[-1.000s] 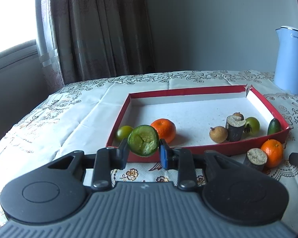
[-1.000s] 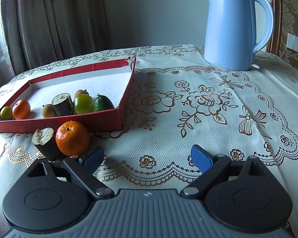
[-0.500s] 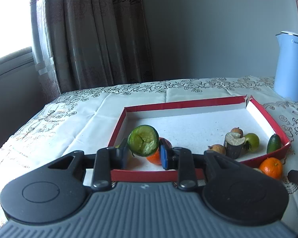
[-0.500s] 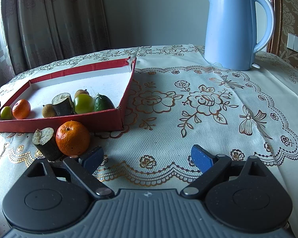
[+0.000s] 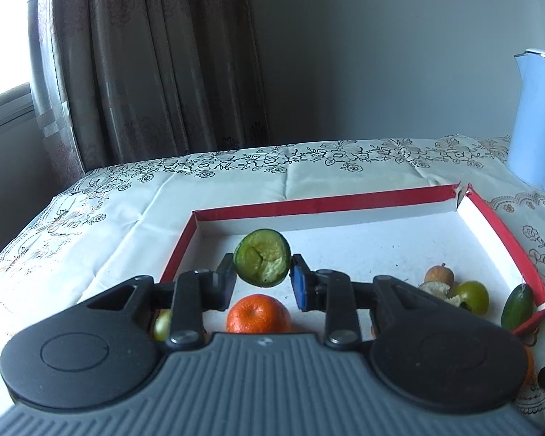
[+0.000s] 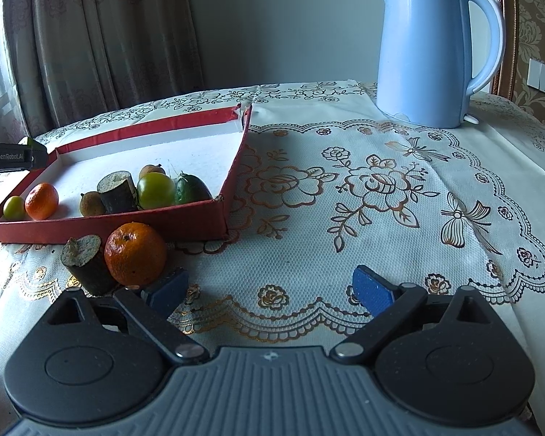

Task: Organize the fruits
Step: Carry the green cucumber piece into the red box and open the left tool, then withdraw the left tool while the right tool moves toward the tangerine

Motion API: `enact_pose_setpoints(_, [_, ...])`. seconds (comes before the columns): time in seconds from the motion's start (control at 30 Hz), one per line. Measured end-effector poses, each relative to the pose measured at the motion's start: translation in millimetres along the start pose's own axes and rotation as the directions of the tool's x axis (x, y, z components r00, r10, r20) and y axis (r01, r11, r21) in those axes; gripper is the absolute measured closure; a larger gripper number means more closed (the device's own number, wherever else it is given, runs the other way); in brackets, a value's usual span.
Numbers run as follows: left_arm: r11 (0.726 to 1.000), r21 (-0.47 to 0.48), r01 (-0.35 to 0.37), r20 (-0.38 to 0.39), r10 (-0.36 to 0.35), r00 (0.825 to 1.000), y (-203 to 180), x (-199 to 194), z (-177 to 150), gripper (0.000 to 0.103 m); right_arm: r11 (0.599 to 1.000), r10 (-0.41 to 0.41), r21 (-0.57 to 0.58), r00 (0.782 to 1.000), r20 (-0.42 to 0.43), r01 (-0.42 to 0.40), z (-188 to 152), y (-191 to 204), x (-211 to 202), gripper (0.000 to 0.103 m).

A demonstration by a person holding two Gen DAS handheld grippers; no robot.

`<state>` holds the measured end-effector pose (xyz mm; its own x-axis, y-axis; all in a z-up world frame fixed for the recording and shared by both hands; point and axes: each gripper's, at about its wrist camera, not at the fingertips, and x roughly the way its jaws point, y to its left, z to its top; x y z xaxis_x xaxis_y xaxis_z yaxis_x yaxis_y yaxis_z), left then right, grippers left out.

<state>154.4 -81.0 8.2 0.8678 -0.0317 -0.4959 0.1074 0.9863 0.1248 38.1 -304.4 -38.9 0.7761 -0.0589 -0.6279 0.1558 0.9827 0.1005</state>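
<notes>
A shallow red tray (image 6: 185, 218) with a white floor sits on a patterned tablecloth (image 6: 345, 189). At the tray's near left end lie a small green fruit (image 6: 13, 207) and an orange (image 6: 41, 200). Toward its near right corner a brown fruit (image 6: 91, 203), a dark cut stub (image 6: 118, 190), a second brown fruit (image 6: 150, 170), a green tomato (image 6: 156, 190) and a dark green fruit (image 6: 192, 189) are bunched close together. Just outside the tray's near wall, a second stub (image 6: 87, 263) touches a second orange (image 6: 135, 254). A blue kettle (image 6: 428, 54) stands well beyond the tray's right side.

The left gripper (image 5: 262, 272) pinches a cut green half (image 5: 262, 258), held in the air above the tray's left end, over the orange there. A second ago that half hung before the tray's near wall; it has since crossed the wall. The right gripper (image 6: 269, 287), jaws wide and empty, sits near the outside orange, as before.
</notes>
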Motion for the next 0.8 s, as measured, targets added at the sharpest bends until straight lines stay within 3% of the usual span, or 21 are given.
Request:
enact_pose_setpoints(0.1, [1.0,0.004,-0.01,-0.005,0.01,1.0,-2.6,6.7,-2.9,0.071,1.0,0.001,0.0,1.0,0.0,-0.001,-0.2,0.2,-0.1,0.004])
enact_pose_setpoints(0.17, [0.999,0.011,-0.036,0.008,0.036,0.999,-3.9,6.5,-5.9,0.045,1.0,0.001,0.001,1.0,0.0,-0.001,-0.1,0.1,-0.1,0.004])
enact_pose_setpoints(0.2, [0.999,0.012,-0.053,0.029,0.053,0.998,-3.7,3.9,-7.1,0.021,1.0,0.002,0.001,1.0,0.0,-0.002,0.0,0.0,0.1,0.003])
enact_pose_setpoints(0.23, [0.998,0.017,-0.065,0.053,0.064,0.997,-3.4,-0.4,-8.2,0.009,1.0,0.002,0.001,1.0,0.0,-0.002,0.0,0.0,0.1,0.003])
enact_pose_setpoints(0.4, [0.998,0.028,-0.047,0.097,0.044,0.994,6.7,-34.3,-13.8,0.001,1.0,0.002,0.001,1.0,0.0,-0.002,0.1,0.0,-0.2,0.003])
enact_pose_setpoints(0.6, [0.999,-0.03,-0.042,0.106,0.045,0.993,54.9,-75.6,-36.7,0.0,1.0,0.011,0.025,1.0,0.019,-0.012,-0.5,-3.9,-3.4,0.005])
enact_pose_setpoints(0.7, [0.993,-0.072,-0.089,0.08,0.094,0.992,88.2,-78.0,-52.3,0.0,0.999,0.042,0.016,0.995,0.086,-0.044,-2.5,-2.9,-14.1,0.005])
enact_pose_setpoints(0.8, [0.979,-0.13,-0.156,0.034,0.162,0.986,120.4,-68.7,-66.0,0.0,0.995,0.09,-0.063,0.985,0.145,-0.082,-5.3,11.0,-26.2,0.005])
